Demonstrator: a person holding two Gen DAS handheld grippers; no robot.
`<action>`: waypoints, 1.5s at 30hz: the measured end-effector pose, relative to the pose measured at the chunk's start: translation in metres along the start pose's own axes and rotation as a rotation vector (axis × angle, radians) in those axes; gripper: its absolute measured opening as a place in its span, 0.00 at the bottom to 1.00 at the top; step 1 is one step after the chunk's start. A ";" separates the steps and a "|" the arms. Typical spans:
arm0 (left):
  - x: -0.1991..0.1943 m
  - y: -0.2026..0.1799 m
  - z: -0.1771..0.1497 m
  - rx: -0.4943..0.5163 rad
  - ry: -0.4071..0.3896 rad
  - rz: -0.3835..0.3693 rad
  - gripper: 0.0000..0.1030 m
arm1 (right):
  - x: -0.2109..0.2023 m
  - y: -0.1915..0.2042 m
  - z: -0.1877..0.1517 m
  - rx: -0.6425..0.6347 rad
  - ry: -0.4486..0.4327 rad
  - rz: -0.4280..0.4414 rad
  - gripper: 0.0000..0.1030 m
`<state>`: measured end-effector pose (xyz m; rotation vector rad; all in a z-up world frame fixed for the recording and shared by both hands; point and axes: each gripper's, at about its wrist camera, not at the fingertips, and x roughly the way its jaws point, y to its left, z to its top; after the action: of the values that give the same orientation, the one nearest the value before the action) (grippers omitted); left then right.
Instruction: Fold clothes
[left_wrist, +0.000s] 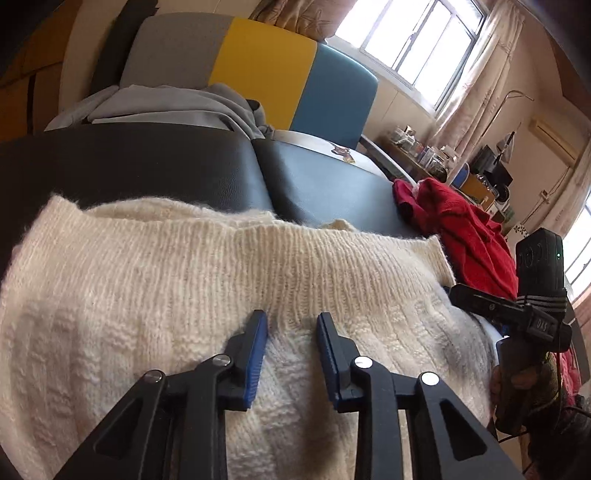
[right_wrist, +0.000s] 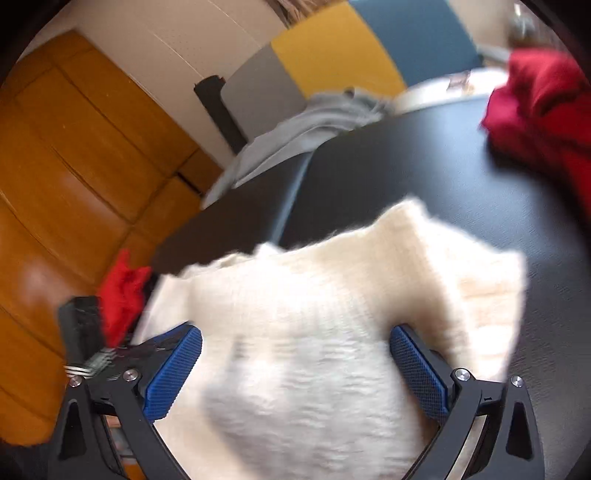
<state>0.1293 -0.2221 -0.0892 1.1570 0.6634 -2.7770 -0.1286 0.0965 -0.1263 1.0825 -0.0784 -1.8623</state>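
- Cream knit sweater (left_wrist: 207, 280) is lying spread over the near part of the black padded surface (left_wrist: 147, 166), directly under both grippers.
- Left gripper (left_wrist: 291, 332) is hovering over its ribbed band, jaws narrowly parted, nothing pinched between the blue pads.
- Right gripper (right_wrist: 295, 354) is hanging over the knit with jaws spread wide; this view is blurred.
- Red garment (left_wrist: 465, 229) is sitting crumpled farther off at the surface's right edge.
- Grey clothing (left_wrist: 173, 107) is lying beyond, against the multicoloured headboard (left_wrist: 266, 70).
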 end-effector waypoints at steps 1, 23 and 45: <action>0.000 -0.004 0.003 0.010 0.007 -0.001 0.28 | 0.000 0.003 -0.001 -0.025 0.000 -0.009 1.00; 0.025 -0.011 0.059 0.395 0.170 -0.066 0.15 | 0.025 0.006 0.012 0.063 -0.109 0.167 1.00; -0.043 0.039 0.030 -0.057 -0.066 -0.118 0.29 | 0.046 0.042 0.011 -0.085 -0.076 -0.058 1.00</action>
<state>0.1490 -0.2740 -0.0551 1.0437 0.8234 -2.8576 -0.1146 0.0349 -0.1295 0.9652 -0.0120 -1.9409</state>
